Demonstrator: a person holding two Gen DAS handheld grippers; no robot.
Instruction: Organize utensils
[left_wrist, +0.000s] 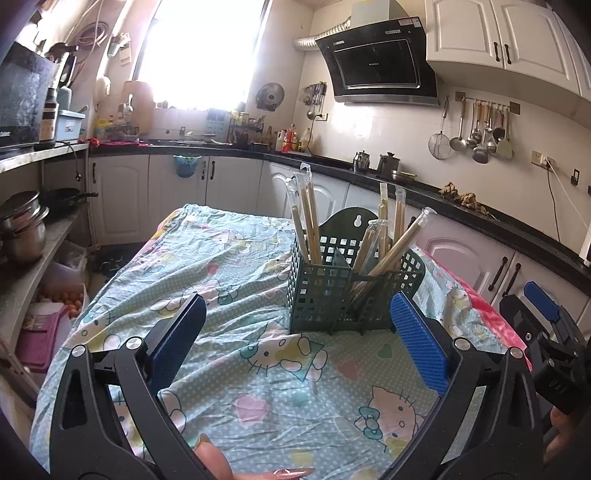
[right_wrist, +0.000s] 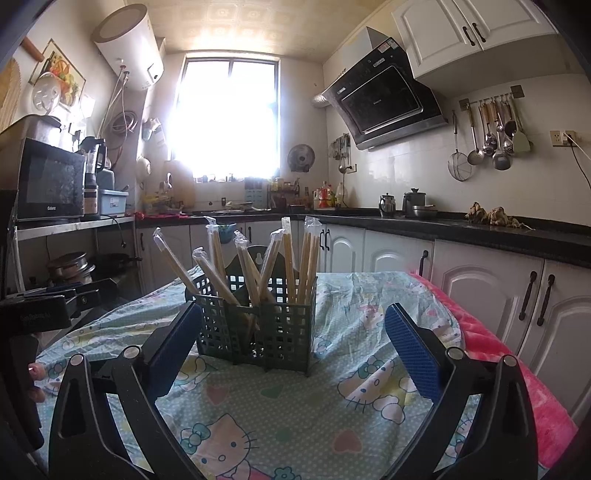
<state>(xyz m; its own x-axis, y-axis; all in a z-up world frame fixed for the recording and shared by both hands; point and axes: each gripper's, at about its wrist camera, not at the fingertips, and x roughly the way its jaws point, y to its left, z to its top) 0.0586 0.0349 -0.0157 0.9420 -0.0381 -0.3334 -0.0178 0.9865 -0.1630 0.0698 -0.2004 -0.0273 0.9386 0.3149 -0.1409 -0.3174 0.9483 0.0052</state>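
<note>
Several pairs of pale wooden chopsticks in clear plastic sleeves stand inside the dark green plastic lattice utensil holder, which rests on the worktop covered with a light green cartoon-cat printed cloth. The holder has compartments, and the chopsticks lean in different directions, some in the left part and some in the right part; from the left wrist view the same chopsticks rise out of the holder in two loose groups.

Both tools are empty. The left hand-held gripper has its blue pads wide apart and holds nothing; it points at the holder from nearby. The right hand-held gripper also has its pads spread apart, with the holder between and beyond them, not touched.

On the cloth I see no loose utensil around the holder, so I judge that the collecting is mostly or fully done. What may be left is only to straighten the leaning chopsticks, or to move the holder, but the pictures do not tell this.
</note>
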